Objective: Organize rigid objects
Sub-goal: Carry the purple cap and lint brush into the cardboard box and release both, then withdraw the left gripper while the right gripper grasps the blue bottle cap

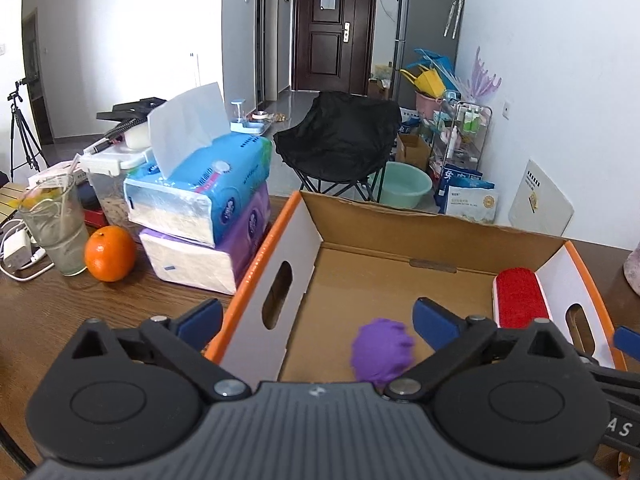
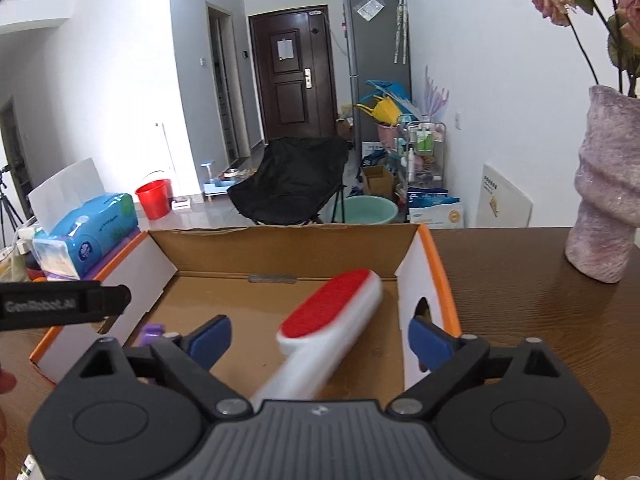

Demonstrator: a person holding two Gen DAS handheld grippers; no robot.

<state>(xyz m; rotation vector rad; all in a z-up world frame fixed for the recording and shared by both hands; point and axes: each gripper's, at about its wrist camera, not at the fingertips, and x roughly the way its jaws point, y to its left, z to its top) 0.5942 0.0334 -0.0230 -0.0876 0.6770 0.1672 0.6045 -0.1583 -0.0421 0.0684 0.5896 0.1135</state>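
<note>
1. Lint brush [image 2: 332, 316], red-padded with a white handle, is seen inside the cardboard box [image 2: 280, 248], lying diagonally toward the box's right wall; its outline is blurred, so whether it has fully settled on the floor cannot be told.
2. The right gripper [image 2: 320, 340] is held over the box's near edge with its jaws spread wide and nothing gripped; the brush handle passes between the fingers without being touched by either.
3. The left gripper [image 1: 318, 318] is likewise wide open and empty, straddling the box's left wall.
4. A purple object [image 1: 382, 352] is seen on the box floor just ahead of the left gripper, well apart from the brush.
5. Both items are judged to be collected in the box so that the wooden table [image 2: 520, 288] is kept tidy.
6. An orange [image 1: 110, 254] and stacked tissue packs [image 1: 208, 216] are left outside, beside the box.
</note>
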